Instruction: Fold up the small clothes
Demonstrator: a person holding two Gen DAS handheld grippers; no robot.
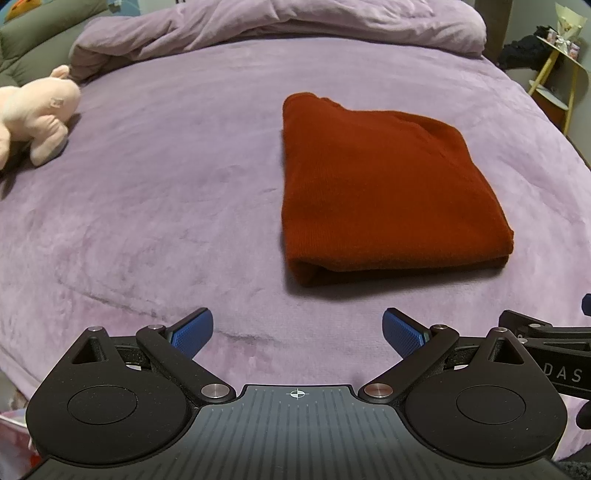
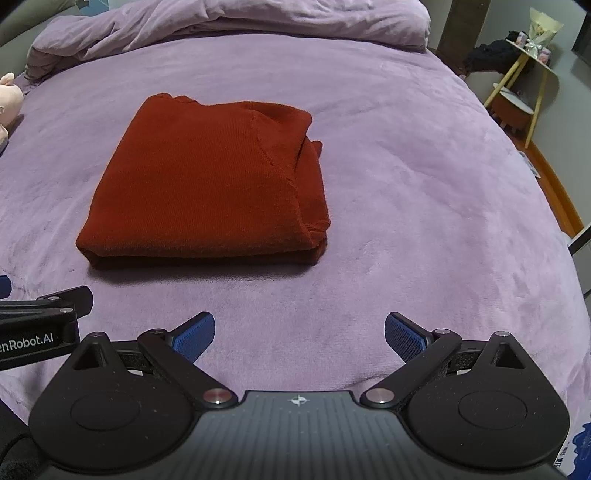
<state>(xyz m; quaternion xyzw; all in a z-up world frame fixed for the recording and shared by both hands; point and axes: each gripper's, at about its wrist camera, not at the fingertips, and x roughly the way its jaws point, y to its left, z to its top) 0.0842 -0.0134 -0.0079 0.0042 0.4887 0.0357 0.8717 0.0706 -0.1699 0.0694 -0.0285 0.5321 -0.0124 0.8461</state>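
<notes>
A: Toward the middle of the bed (image 1: pixel 147 206), a red garment (image 1: pixel 384 192) is shown lying as a compact folded rectangle, its thick folded edge facing the near edge of the bed. How are the two grippers placed?

B: The left gripper (image 1: pixel 297 332) and the right gripper (image 2: pixel 299 334) are held side by side above the near edge of the bed, apart from the garment. The jaws of both are spread wide and nothing is held between them.

A: How far along is the fold judged to be?

B: It is judged complete or nearly so; the layers are stacked squarely, with only a small bulge of cloth at the corner on the right, seen best in the right wrist view.

A: What could go wrong from here?

B: If the garment is lifted by its top layer alone, the stack may be pulled open. If it is dragged, the plush purple cover could catch the lower layer and skew the edges. The loose corner on the right could also slip out if that side is nudged.

A: Is anything else nearby?

B: A pink soft toy (image 1: pixel 37 118) is seen at the left edge of the bed, well apart, and a bunched duvet (image 1: pixel 280 22) lies along the far edge.
</notes>
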